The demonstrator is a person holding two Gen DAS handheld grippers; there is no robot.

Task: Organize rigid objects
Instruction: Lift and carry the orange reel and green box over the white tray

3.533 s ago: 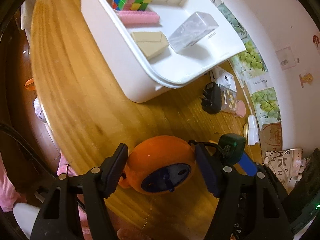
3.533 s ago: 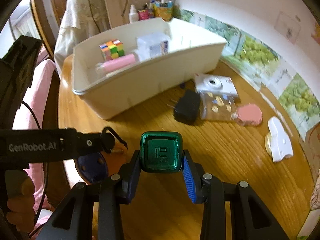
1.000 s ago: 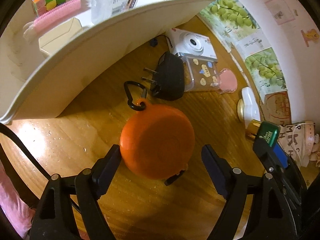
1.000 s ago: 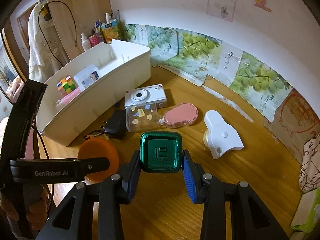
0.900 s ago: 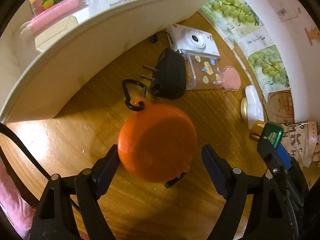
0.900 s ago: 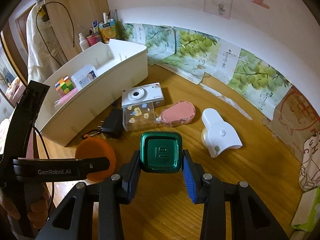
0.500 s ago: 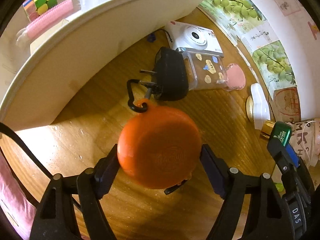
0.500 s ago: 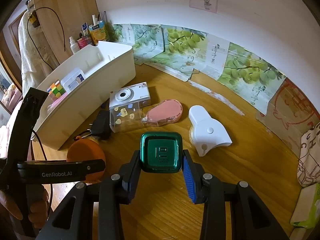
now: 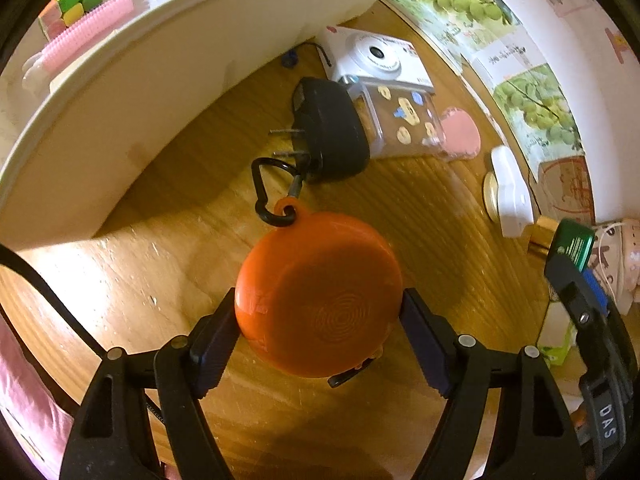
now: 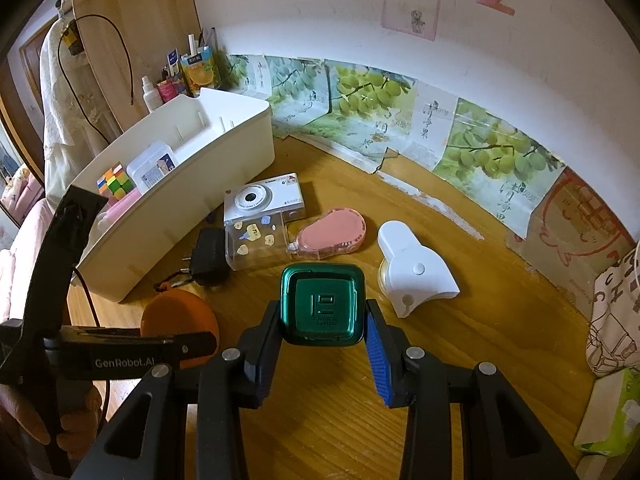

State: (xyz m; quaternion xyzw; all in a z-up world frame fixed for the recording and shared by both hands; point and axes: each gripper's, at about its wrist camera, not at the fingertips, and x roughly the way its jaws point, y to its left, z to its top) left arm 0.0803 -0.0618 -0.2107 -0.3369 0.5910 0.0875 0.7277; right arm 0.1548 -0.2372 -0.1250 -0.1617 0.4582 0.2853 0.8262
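An orange round disc-shaped case (image 9: 320, 300) with a black carabiner (image 9: 268, 192) lies on the wooden table, in front of the white bin (image 9: 120, 92). My left gripper (image 9: 320, 320) is shut on it, one pad pressing each side. The right wrist view shows the same disc (image 10: 176, 316) under the left gripper's black finger (image 10: 120, 348). My right gripper (image 10: 322, 320) is shut on a green square-topped container (image 10: 322, 304) and holds it above the table. The bin (image 10: 224, 152) holds a colour cube (image 9: 72, 0), a pink brush (image 9: 88, 24) and a clear box (image 10: 154, 166).
Just beyond the disc lie a black plug charger (image 9: 328, 136), a clear sticker-covered box (image 9: 400, 124) and a white camera (image 9: 380, 60). Farther right are a pink tape dispenser (image 10: 332, 236) and a white device (image 10: 416, 268). Grape posters (image 10: 360, 84) line the wall behind.
The left jaws stood apart from the orange disc a second ago and have since closed onto its sides. The right gripper keeps the green container.
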